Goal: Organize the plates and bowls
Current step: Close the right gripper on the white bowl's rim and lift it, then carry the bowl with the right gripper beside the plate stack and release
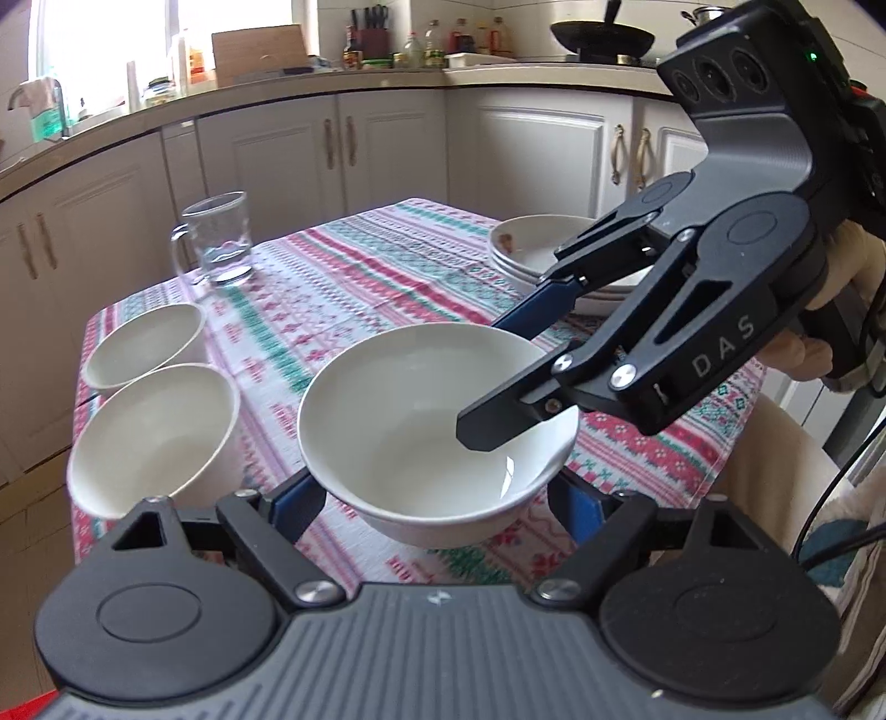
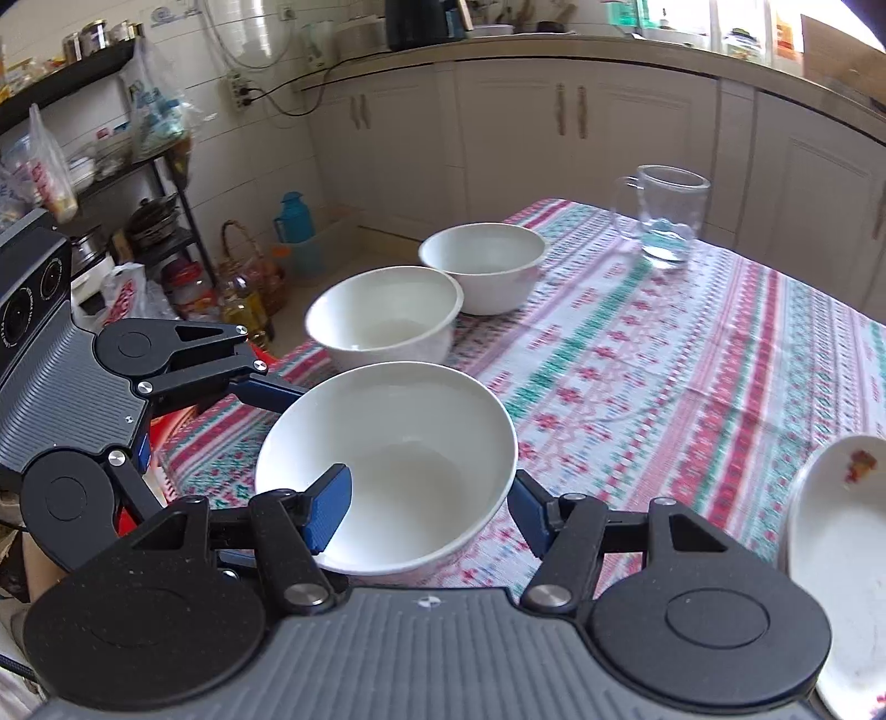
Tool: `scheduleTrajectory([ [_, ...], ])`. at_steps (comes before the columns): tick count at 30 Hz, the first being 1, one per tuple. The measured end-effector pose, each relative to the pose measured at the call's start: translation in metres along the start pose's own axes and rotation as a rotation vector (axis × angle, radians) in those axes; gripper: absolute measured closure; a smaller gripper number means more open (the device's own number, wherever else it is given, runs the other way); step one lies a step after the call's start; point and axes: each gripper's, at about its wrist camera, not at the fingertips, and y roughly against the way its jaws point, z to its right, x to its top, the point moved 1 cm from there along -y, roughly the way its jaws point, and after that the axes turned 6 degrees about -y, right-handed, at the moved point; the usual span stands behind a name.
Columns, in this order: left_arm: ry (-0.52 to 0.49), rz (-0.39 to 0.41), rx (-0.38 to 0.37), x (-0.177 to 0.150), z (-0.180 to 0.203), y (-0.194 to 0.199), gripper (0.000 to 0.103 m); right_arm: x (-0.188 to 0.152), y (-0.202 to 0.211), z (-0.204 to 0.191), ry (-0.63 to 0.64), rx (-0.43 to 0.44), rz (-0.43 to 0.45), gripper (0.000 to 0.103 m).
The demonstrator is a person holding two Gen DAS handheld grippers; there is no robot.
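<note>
Home kitchen, cabinets (image 1: 387,144), wok (image 1: 602,34), countertop (image 2: 554,47)

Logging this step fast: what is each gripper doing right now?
Left gripper: closed on the wide white bowl, fingers against its outer sides.
Right gripper: closed on that bowl's rim, one finger inside, one outside.

The letters "DAS" stand in pale print on the black body of the right gripper (image 1: 501,382).
</note>
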Motion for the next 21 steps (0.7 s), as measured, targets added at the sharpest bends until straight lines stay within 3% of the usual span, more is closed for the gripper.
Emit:
scheduleTrajectory([
  [21,-0.009,-0.016,-0.047,0.012,0.014,-0.029,0.016,-0.015,0.012,0.035,-0.073,-0.059,0.005,0.035],
])
